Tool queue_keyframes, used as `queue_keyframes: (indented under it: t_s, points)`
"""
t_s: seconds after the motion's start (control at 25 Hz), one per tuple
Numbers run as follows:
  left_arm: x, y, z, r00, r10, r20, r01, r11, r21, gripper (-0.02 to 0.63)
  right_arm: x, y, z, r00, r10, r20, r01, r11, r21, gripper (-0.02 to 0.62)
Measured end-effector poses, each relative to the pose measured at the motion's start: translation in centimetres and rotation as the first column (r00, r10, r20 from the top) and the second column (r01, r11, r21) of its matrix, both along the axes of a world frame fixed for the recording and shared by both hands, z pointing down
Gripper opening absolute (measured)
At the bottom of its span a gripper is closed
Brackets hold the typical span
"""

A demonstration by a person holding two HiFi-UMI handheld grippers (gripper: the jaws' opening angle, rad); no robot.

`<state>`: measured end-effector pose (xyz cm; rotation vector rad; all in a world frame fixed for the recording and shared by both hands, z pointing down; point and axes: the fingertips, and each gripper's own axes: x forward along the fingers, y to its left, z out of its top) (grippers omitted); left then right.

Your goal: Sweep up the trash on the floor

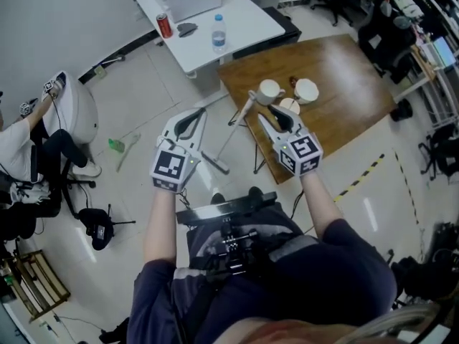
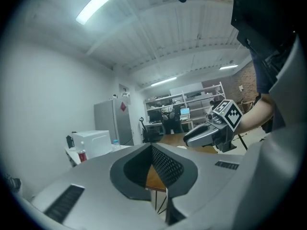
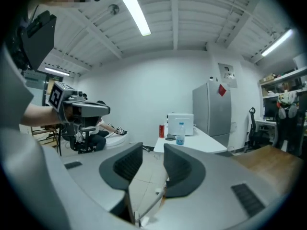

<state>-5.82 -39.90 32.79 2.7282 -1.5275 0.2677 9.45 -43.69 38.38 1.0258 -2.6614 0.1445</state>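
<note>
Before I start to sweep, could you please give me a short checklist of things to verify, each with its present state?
1. Left gripper open for grasping: not ok, jaws together, nothing between them.
2. Right gripper open for grasping: ok, jaws apart and empty.
3. Sweeping tool in hand: not ok, the long-handled tool is by the wooden table, unheld.
4. Trash located: ok, green piece on the floor.
5. Dustpan located: cannot tell.

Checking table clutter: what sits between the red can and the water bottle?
A small dark object, flat on the white table; the head view shows it.
</note>
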Motion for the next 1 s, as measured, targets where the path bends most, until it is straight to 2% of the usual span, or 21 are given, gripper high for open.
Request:
queue_keyframes:
  t_s: [0.16, 0.28, 0.4, 0.52, 0.56, 0.64, 0.72, 0.88, 1.0]
  points:
    - [1.5, 1.0, -1.5, 0.994, -0.111, -0.001, 0.111, 0.994, 0.001, 0.003, 1.8, 0.2, -0.5, 0.994, -0.094, 0.049, 0.096, 0.995, -0.025, 0.153]
    - [3.7, 2.2, -2.2, 0.979, -0.203, 0.032, 0.203, 0.979, 0.003, 0.003, 4.5, 0.3, -0.6, 0.983, -0.165, 0.078, 0.168, 0.985, -0.042, 0.153]
    - [4.8, 4.2, -2.2, 0.949, -0.309, 0.067, 0.311, 0.950, -0.013, 0.003, 5.8, 0.2, -0.1, 0.961, -0.253, 0.112, 0.260, 0.964, -0.058, 0.149]
    - [4.0, 6.8, -1.4, 0.902, -0.409, 0.142, 0.417, 0.908, -0.036, 0.003, 4.6, 0.4, 0.9, 0.919, -0.367, 0.143, 0.380, 0.922, -0.077, 0.086]
    - [3.2, 8.4, -0.9, 0.875, -0.453, 0.173, 0.466, 0.884, -0.043, 0.003, 3.7, 0.8, 1.5, 0.901, -0.409, 0.148, 0.423, 0.902, -0.084, 0.048]
    - [1.0, 12.3, -0.2, 0.809, -0.547, 0.214, 0.569, 0.821, -0.052, 0.003, 1.3, 2.0, 2.7, 0.865, -0.478, 0.151, 0.495, 0.862, -0.108, 0.008]
    - [-1.5, 16.5, 0.1, 0.747, -0.630, 0.211, 0.654, 0.754, -0.062, 0.003, -1.3, 3.9, 3.7, 0.832, -0.532, 0.158, 0.552, 0.823, -0.134, 0.008]
    - [-5.5, 25.3, -0.5, 0.597, -0.790, 0.143, 0.802, 0.592, -0.078, 0.003, -7.1, 7.8, 4.0, 0.736, -0.654, 0.176, 0.676, 0.724, -0.138, 0.008]
    - [-7.8, 32.5, -0.3, 0.484, -0.863, 0.144, 0.875, 0.479, -0.066, 0.003, -11.1, 11.2, 4.0, 0.686, -0.710, 0.160, 0.728, 0.675, -0.124, 0.008]
